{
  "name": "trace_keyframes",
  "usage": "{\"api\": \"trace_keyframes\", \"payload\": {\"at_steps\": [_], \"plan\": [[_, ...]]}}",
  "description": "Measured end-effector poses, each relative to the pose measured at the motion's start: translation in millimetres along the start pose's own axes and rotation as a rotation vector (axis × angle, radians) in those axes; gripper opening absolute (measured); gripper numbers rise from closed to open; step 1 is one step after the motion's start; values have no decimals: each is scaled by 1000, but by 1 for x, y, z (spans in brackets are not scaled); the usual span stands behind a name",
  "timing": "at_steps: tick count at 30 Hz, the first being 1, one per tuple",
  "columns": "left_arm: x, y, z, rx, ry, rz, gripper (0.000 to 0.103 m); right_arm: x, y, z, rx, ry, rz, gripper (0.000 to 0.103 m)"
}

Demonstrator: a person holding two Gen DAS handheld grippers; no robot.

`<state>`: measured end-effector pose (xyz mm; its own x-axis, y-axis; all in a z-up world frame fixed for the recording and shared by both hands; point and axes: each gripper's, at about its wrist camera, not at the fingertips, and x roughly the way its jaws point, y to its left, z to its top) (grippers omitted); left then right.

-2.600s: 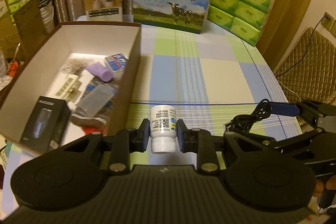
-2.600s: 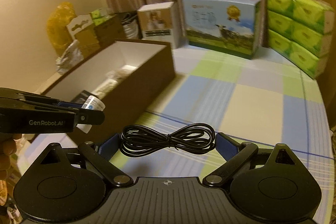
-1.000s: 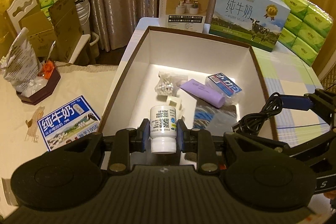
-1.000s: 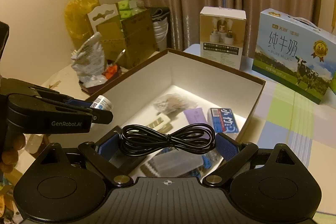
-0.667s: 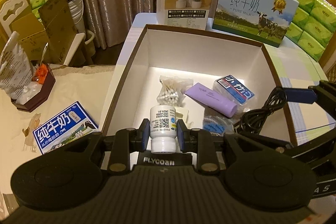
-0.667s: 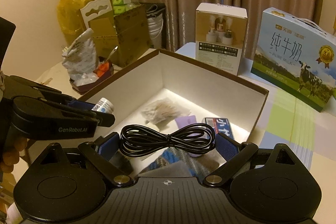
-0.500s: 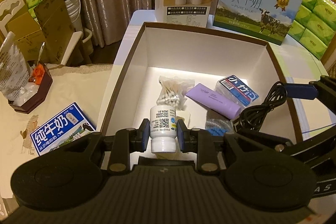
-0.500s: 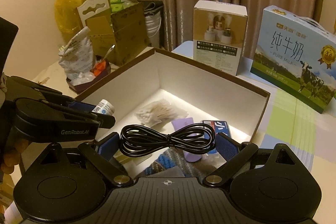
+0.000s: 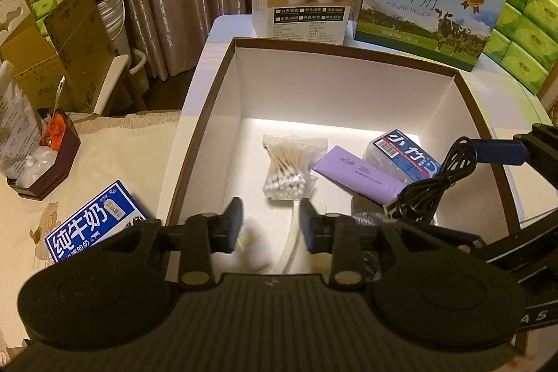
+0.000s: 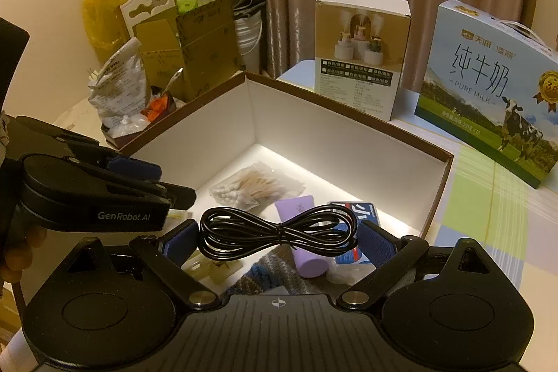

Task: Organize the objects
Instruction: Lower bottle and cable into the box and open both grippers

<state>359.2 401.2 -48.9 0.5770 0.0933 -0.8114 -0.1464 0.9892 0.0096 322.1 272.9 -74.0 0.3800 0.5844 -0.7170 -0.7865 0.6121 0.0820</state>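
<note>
Two grippers hang over the box [image 9: 465, 100]: the left gripper [image 9: 268, 225], jaws opening with only a pale blur below them (bottle, probably), and the right gripper [image 10: 279, 241], clamped on the coiled cable [image 10: 279, 230] at lower centre. Released carelessly, the cable could uncoil or snag on the purple tube [image 10: 303, 232].

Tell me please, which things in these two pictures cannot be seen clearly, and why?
- White blur between the opening left gripper fingers, left wrist view: motion-smeared, cannot be identified.
- Knitted item, right wrist view: mostly hidden by the right gripper body and the black cable.
- Box near end, both views: covered by the grippers.
</note>
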Motion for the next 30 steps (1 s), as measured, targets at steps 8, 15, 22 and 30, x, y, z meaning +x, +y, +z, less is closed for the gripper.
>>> {"api": "trace_keyframes", "payload": {"at_steps": [8,15,22,30], "plan": [[-3,2,2,-6,-5,-13,46,5,3,0,-12,5,-1,94],[-6,5,2,-18,-6,-10,51,4,6,1,-36,-24,12,94],[-13,4,-3,-25,-8,-20,61,-1,4,-4,-29,-11,16,94],[-24,3,-8,-30,-9,-21,70,-10,1,-14,-6,-2,13,95]]}}
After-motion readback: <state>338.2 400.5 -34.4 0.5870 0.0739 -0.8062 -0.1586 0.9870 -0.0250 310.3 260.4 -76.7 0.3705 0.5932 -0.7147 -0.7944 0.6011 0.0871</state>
